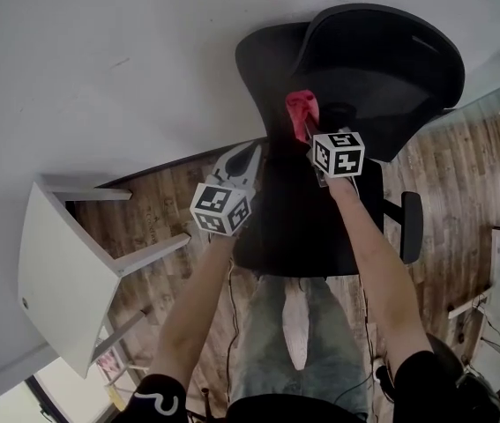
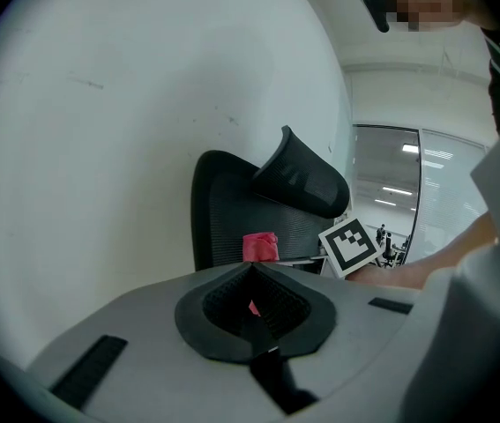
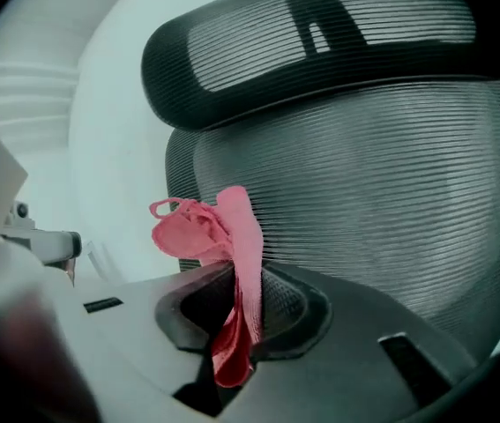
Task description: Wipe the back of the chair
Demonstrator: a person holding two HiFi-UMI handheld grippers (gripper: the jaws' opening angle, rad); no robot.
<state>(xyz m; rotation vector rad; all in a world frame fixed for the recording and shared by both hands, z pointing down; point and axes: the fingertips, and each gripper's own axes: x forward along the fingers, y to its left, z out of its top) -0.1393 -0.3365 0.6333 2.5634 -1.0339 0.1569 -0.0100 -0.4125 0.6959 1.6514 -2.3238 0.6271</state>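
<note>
Your right gripper [image 1: 306,132] has its fingers clenched on a crumpled pink-red cloth [image 1: 302,107]. In the right gripper view one strip of the cloth runs down between the two fingers and hangs out below them, and the rest stands up as a loose bunch above the tips, toward 11 o'clock. Behind the bunch is the curved mesh back of the black office chair [image 1: 369,73]. The cloth is close before the mesh, but whether it touches cannot be told. The chair's black mesh headrest [image 3: 320,42] fills the top of that view, at 12 o'clock.

In the head view the chair stands at 1 o'clock from the centre, against the white wall [image 1: 100,51]. The cloth is held at the left part of its back, just under the headrest. One black armrest [image 1: 411,226] shows at 3 o'clock.

Your left gripper [image 1: 251,154] is at 9 o'clock from the right one, just beside it and a little lower in the picture. Its fingers are pressed together at the tips and grasp nothing. It is apart from the chair and points toward the chair's left edge. In the left gripper view the cloth shows beyond the finger tips, before the chair back.

A white tabletop with slim white legs [image 1: 51,267] stands at 8 o'clock in the head view, on the brown wooden floor [image 1: 157,214], well apart from the chair.
</note>
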